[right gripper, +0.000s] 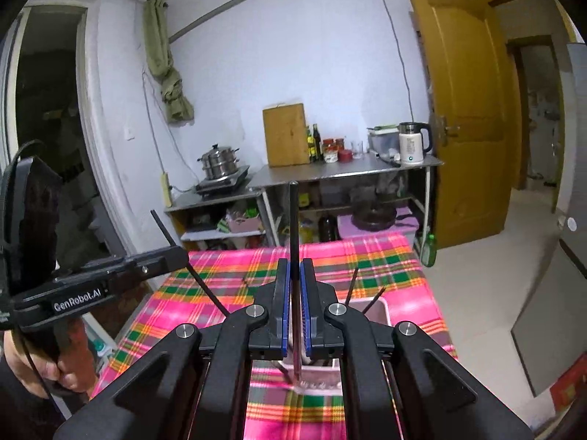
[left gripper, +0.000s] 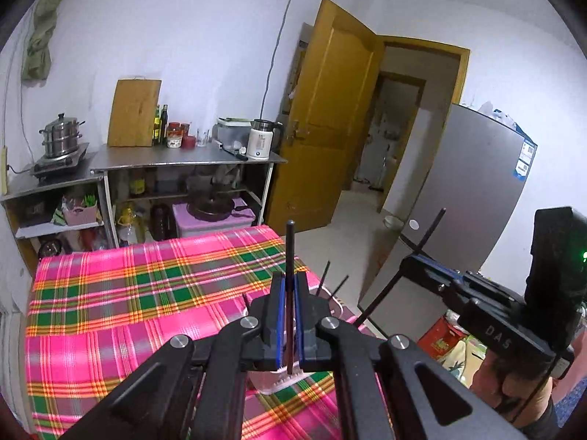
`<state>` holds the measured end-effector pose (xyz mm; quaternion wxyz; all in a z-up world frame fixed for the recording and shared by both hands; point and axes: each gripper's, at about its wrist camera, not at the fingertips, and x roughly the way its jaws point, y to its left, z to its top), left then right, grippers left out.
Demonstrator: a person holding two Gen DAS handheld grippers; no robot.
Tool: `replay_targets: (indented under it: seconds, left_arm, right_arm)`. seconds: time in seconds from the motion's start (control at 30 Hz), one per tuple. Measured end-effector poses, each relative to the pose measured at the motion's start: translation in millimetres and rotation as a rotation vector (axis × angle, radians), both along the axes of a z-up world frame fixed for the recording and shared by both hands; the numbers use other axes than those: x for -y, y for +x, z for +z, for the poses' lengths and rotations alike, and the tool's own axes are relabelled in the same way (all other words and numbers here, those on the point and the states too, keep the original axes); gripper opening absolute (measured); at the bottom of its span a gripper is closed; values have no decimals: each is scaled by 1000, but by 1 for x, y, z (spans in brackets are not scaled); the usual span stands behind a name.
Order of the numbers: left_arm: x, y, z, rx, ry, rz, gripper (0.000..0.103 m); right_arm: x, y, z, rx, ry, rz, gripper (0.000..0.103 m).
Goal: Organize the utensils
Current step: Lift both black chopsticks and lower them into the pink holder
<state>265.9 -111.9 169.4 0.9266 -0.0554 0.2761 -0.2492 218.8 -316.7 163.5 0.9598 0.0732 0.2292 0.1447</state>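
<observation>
Claws both grip: the left claw (left gripper: 290, 286) pinches a slim black chopstick (left gripper: 290, 245) upright, and the right claw (right gripper: 294, 275) clamps another black chopstick (right gripper: 293, 220). Beneath them a translucent pink plastic container (right gripper: 381, 311) holding more chopsticks sits on the pink plaid-covered worktop (left gripper: 128, 293).

The pink bin (right gripper: 378, 313) on the checked cloth (left gripper: 110, 293) sits mostly behind the gripper arms; chopsticks' (right gripper: 352, 284) lower ends vanish inside it, and shelf clutter (left gripper: 84, 209) stays too small to tell

Container (right gripper: 379, 310) on table (right gripper: 411, 256) — chopsticks (right gripper: 353, 283) inside
</observation>
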Motion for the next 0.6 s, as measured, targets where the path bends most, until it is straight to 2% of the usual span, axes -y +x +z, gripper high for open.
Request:
replay_targets:
  seconds: [0.23,0.6]
  left_arm:
    - [13,28,-16,-25,17,5,4]
    - [15,54,-74,-126,35,11,4]
  right_arm:
    - [12,24,-11,-12,27,-27,5]
    - [8,55,-74,-137,12,-32,5]
